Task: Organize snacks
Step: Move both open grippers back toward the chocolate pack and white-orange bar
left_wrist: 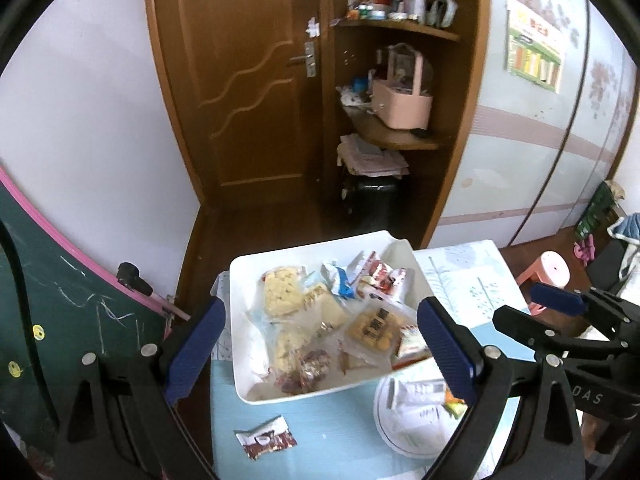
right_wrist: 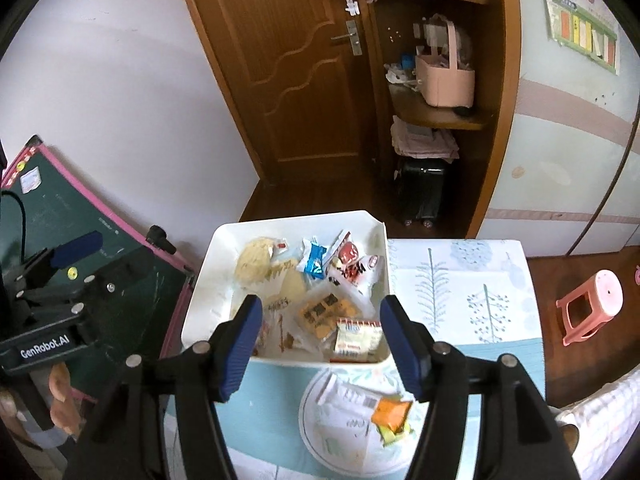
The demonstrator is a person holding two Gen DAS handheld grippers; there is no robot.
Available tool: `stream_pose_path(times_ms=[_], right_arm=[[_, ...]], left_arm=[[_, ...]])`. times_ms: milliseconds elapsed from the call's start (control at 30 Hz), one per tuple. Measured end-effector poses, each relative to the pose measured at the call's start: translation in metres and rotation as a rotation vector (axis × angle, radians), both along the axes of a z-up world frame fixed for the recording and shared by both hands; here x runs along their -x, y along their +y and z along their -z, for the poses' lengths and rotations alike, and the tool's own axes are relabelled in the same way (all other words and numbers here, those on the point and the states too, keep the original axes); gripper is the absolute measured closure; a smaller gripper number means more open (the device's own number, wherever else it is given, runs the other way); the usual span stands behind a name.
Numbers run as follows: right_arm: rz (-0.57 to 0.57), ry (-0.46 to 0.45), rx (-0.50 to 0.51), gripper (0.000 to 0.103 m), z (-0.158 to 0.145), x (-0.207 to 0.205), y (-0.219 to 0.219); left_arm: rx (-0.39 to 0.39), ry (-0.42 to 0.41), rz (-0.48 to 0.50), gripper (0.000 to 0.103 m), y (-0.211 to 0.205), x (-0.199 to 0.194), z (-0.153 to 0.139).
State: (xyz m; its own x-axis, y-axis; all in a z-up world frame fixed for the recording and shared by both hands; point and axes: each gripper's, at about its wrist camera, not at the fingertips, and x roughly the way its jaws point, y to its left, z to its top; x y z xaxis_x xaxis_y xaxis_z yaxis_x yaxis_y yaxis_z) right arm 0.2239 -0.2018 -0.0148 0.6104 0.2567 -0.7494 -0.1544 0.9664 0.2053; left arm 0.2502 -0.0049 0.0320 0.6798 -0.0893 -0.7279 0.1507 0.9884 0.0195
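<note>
Left wrist view: "DAS" legible in pale letters on the black body of the right gripper point(left_wrist: 556, 300) at the right edge, rest of the word cut off. Right wrist view: "GenRobot.AI" printed white on the black body of the left gripper point(right_wrist: 78, 248) at the left edge. Print on the wrappers too small or blurred to read in either view.

White square tray point(left_wrist: 240, 280) resting on a table point(left_wrist: 340, 432) with a pale blue cloth, filled with a loose heap of wrapped snacks: pale yellow crackers in clear film point(left_wrist: 282, 292), a blue-and-white packet point(left_wrist: 338, 282), red-and-white packets point(left_wrist: 384, 276), an orange-brown biscuit pack point(left_wrist: 372, 326), dark candies in clear wrap point(left_wrist: 310, 364). Single brown-and-white wrapper point(left_wrist: 266, 438) lying alone on the cloth, near the tray's close edge, apart from it. Round white plate point(right_wrist: 310, 424) just beside the tray's near right corner, carrying white sachets point(right_wrist: 348, 400) and an orange packet point(right_wrist: 390, 412).

Left gripper point(left_wrist: 320, 348) spread wide, blue pads point(left_wrist: 196, 350) framing the tray, nothing between them. Right gripper point(right_wrist: 320, 344) likewise spread wide and holding nothing, poised above the tray's near edge and the plate.

Behind: brown wooden door point(left_wrist: 240, 80), shelves with a pink basket point(left_wrist: 402, 108), green chalkboard point(left_wrist: 60, 300) with pink rim, pink stool point(right_wrist: 592, 304).
</note>
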Motion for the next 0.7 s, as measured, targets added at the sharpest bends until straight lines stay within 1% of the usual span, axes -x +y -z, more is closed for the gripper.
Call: stream_pose_path(times_ms=[233,400,600,700], right_arm=[[-0.018,-0.028,0.021,0.040,-0.015,0.043,-0.016],[-0.024,-0.037,0.030,0.039,-0.018,0.070,-0.030],[-0.039,-0.026,0.042,0.037,-0.011,0.091,-0.036],[-0.050,-0.020,0.042,0.037,-0.004,0.098,-0.035]], left_arm=[[-0.024,-0.030,0.049,0.007,-0.016,0.053,-0.015],[-0.028,-0.026,0.061,0.006,-0.020,0.084,-0.016],[-0.049,-0.013,0.063,0.006,-0.011,0.113,-0.009],[-0.060,0.011,0.052,0.006,0.000,0.125,0.003]])
